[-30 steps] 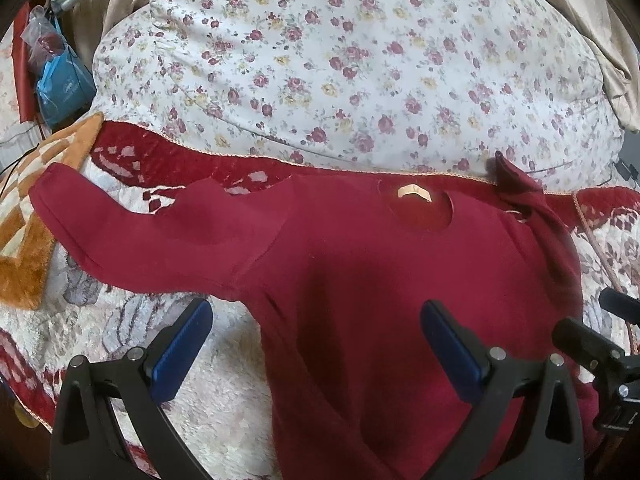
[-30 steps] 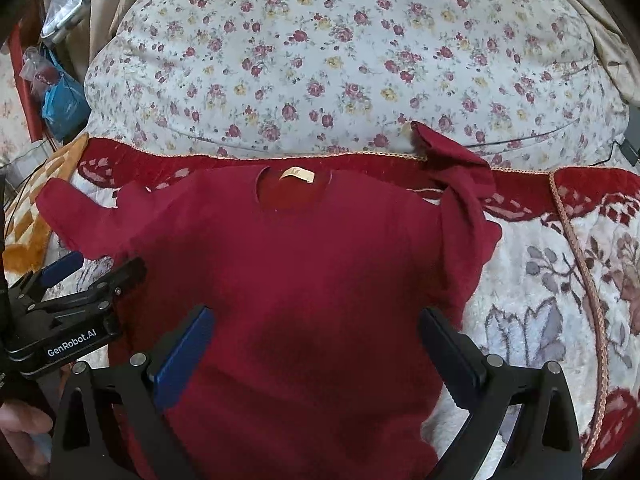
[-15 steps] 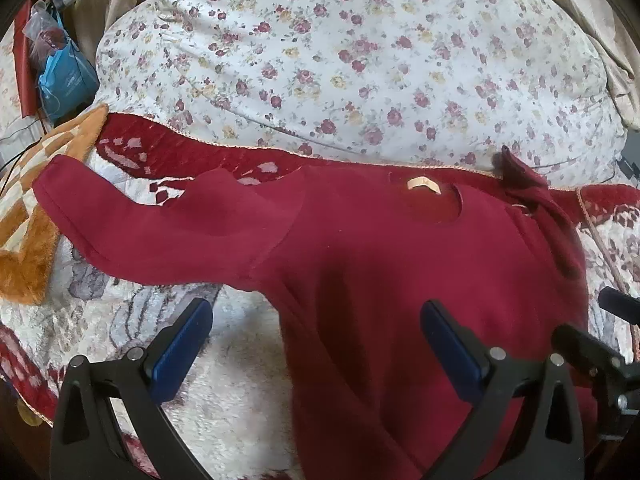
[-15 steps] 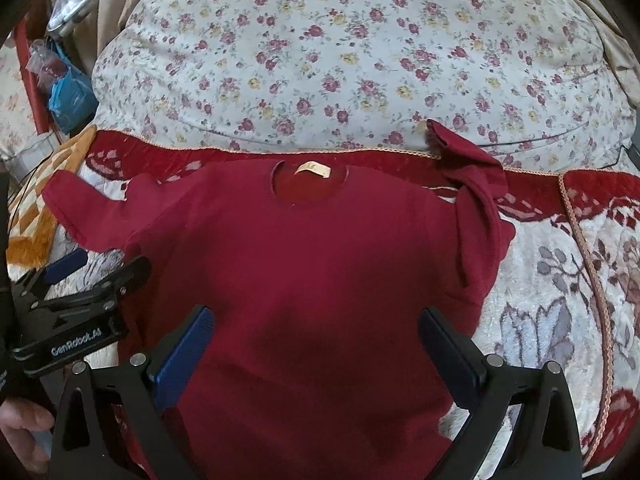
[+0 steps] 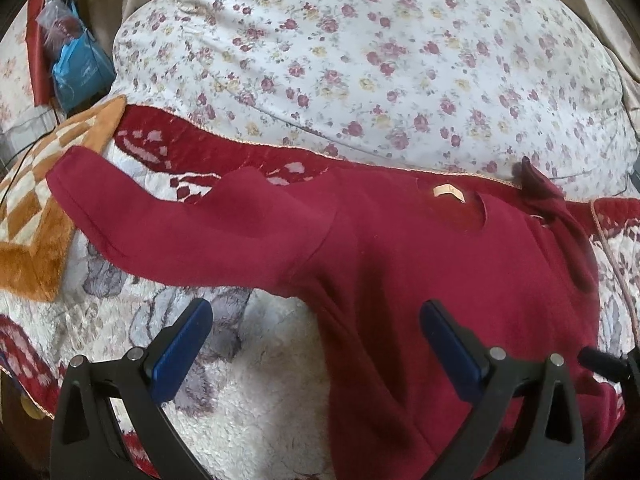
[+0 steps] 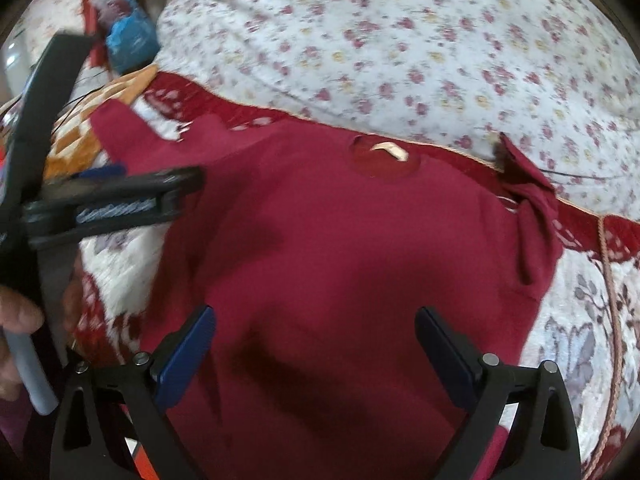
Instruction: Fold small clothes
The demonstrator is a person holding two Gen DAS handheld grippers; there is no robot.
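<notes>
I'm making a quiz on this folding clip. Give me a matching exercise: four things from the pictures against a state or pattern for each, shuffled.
Things:
1. red sweater
2. big cushion
3. left sleeve
4. right sleeve

States:
A. stretched out flat to the side
B. white with small flowers
C. lies back-up, neck label showing
D. folded in over the body

Pairs: 1-C, 2-B, 3-A, 4-D

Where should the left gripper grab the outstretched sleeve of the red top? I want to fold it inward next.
Near the cuff end of the sleeve, coming from the left. It lies flat and straight out from the red top, so pinching its free end lets the open left gripper carry it across the body.
</notes>
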